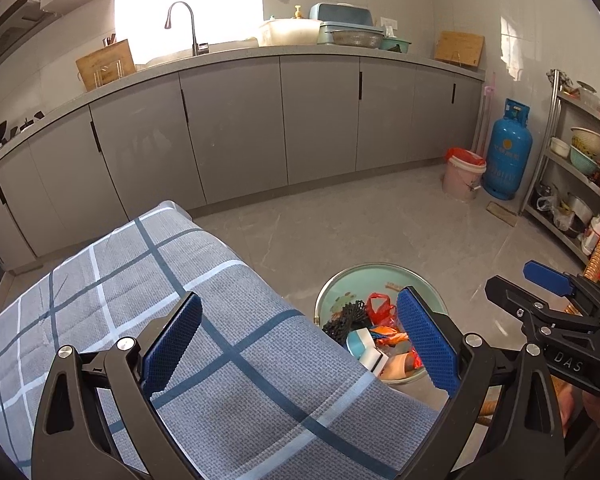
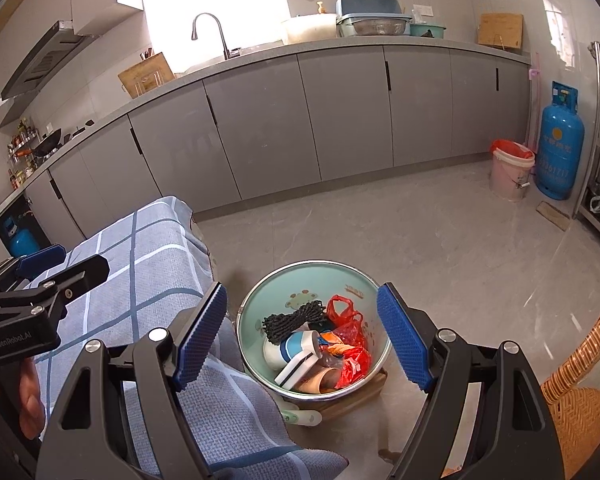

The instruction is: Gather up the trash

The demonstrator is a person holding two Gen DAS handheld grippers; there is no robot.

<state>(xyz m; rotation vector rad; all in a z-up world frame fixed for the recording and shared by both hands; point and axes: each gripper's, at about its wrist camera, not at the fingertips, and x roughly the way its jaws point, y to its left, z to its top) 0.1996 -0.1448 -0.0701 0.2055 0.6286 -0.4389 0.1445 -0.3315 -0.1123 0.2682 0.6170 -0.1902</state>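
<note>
A pale green basin [image 2: 340,276] stands on the floor beside a table with a grey checked cloth [image 1: 148,280]. It holds trash: a red plastic bag [image 2: 346,314], a black net scrubber [image 2: 296,318], a white and blue container [image 2: 296,350] and wrappers. The basin also shows in the left wrist view [image 1: 364,276]. My right gripper [image 2: 302,338] is open and empty above the basin. My left gripper [image 1: 300,340] is open and empty above the cloth's edge, next to the basin. Each gripper shows in the other's view, the right one [image 1: 548,292] and the left one [image 2: 44,272].
Grey kitchen cabinets [image 2: 340,112] run along the back wall. A pink bucket with a red liner [image 2: 510,174] and a blue gas cylinder [image 2: 560,148] stand at the right. A wicker chair [image 2: 580,380] is at the near right. A metal shelf rack [image 1: 580,168] lines the right wall.
</note>
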